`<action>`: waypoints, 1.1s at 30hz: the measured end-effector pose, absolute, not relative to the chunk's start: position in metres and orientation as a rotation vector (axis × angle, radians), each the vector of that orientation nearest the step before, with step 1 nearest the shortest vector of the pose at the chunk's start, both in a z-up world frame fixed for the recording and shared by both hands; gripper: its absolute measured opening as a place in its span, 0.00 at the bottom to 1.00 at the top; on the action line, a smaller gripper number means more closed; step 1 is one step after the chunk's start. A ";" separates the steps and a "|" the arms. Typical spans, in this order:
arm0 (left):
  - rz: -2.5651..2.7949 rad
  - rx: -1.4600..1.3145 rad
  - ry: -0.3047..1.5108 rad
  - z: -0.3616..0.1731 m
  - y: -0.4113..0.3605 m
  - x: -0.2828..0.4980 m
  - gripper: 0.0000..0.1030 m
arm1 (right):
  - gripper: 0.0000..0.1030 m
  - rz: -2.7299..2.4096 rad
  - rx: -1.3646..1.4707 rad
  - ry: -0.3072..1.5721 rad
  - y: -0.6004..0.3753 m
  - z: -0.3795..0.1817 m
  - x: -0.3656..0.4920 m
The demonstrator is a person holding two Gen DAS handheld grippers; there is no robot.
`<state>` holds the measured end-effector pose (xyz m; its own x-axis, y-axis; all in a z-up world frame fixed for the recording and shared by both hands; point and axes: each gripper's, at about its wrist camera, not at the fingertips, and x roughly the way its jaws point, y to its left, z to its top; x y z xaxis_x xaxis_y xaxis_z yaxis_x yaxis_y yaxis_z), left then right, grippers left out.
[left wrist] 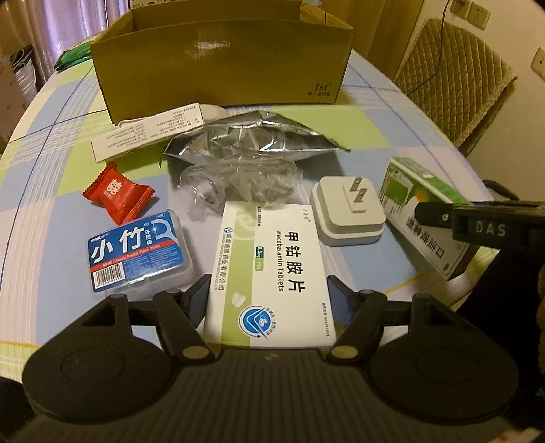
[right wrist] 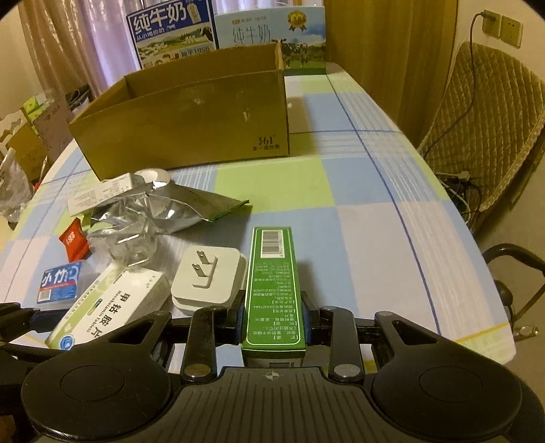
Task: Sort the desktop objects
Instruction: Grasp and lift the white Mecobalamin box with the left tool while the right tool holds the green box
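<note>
On the desk (right wrist: 357, 191), right tongs (right wrist: 274, 322) pinch the green box (right wrist: 272, 272); left tongs (left wrist: 267, 300) straddle the white tablet box (left wrist: 269, 272), spread, charger (left wrist: 347, 211) at 1 o'clock.

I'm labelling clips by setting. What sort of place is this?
Probably a home dining room: a table under a checked cloth, a padded chair, curtains and milk cartons behind the cardboard box.

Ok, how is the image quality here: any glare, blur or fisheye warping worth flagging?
Left wrist view: dim warm light, table edge bowed by fisheye, glare on the foil bag, right gripper slightly soft. Right wrist view: same yellow cast, corners vignetted, green box sharp, its label readable.
</note>
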<state>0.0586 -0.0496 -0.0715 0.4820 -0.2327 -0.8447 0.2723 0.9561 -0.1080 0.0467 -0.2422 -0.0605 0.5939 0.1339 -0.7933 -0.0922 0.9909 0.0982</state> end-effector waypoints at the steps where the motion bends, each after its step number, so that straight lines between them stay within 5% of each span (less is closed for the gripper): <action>1: -0.310 0.041 1.020 -0.070 -0.050 0.057 0.64 | 0.26 0.131 0.048 0.922 -0.242 -0.060 0.046; 33: -0.315 0.135 1.019 -0.090 -0.068 0.072 0.64 | 0.27 0.126 0.018 1.005 -0.238 -0.085 0.066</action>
